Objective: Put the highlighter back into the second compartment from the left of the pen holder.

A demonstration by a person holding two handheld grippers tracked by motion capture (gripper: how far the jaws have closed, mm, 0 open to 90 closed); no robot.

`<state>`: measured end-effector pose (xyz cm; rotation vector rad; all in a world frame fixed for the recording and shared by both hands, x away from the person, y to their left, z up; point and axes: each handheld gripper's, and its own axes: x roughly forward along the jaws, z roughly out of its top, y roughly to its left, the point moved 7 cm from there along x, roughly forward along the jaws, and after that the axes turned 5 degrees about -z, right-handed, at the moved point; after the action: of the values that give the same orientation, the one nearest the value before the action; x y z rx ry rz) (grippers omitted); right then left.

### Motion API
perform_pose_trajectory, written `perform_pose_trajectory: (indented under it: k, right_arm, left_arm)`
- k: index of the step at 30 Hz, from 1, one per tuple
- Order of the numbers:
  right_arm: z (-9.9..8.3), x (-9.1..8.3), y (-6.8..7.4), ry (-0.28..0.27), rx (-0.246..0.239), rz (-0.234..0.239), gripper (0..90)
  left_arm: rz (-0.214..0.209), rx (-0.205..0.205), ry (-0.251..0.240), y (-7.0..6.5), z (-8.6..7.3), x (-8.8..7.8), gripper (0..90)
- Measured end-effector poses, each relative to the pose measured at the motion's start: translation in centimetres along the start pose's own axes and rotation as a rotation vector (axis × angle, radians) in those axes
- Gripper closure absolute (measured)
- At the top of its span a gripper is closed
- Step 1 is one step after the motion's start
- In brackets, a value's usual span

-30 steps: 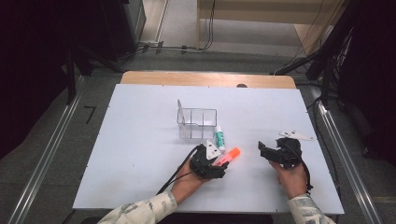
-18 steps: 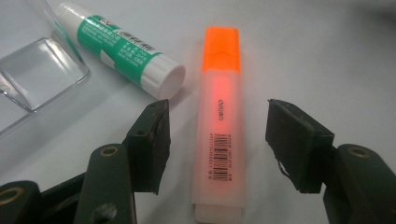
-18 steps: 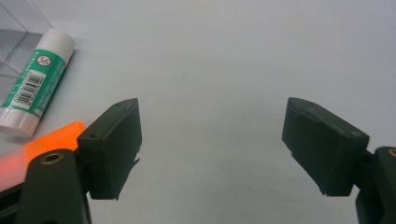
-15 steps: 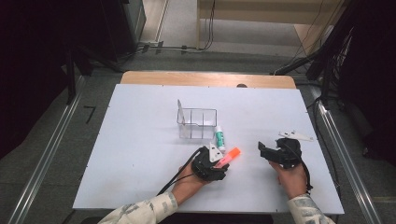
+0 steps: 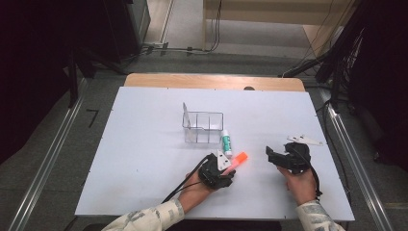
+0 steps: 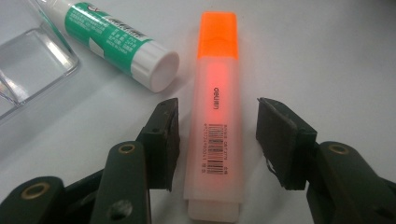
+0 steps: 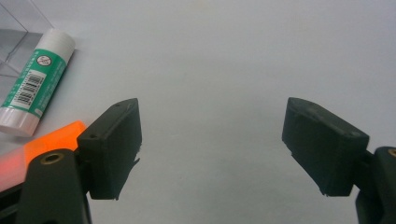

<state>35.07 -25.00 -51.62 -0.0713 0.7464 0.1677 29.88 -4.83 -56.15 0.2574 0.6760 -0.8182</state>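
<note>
In the high view the left gripper (image 5: 230,169) sits at the lower middle of the frame, on the white table (image 5: 144,159), and the orange highlighter (image 5: 237,159) juts from its tip toward the upper right. The left gripper view shows the highlighter (image 6: 215,116) lying flat on the table, running up the middle of the frame with its bright orange cap at the top and its pale, barcoded body between the two black jaws. The jaws have just been closing and now stand at a middling gap; the left pad sits just beside the highlighter's body and the right pad stands clearly apart from it, so nothing is clamped. A green and white glue stick (image 6: 122,44) lies in the upper left of that view, slanted, its white cap near the highlighter but apart from it, and a clear plastic organizer (image 6: 32,65) shows at the left edge. In the high view the glue stick (image 5: 226,143) lies just right of the organizer (image 5: 202,127) near the frame's centre. The right gripper (image 5: 274,156) rests at the lower right of the high view, well apart from the highlighter; in the right gripper view its jaws stand wide with bare table between them.
</note>
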Motion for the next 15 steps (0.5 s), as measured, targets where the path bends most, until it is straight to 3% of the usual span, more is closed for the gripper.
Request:
perform_pose_trajectory:
  k: [9,15]
  right_arm:
    - [-0.04,0.03,0.08,0.001,0.001,0.0,18.6]
    - [-0.08,0.09,0.15,0.003,-0.001,0.0,18.6]
  left_arm:
    - [0.0,-0.016,-0.012,0.08,-0.09,-0.06,57.5]
    - [0.0,-0.005,-0.014,-0.03,-0.1,-0.09,65.1]
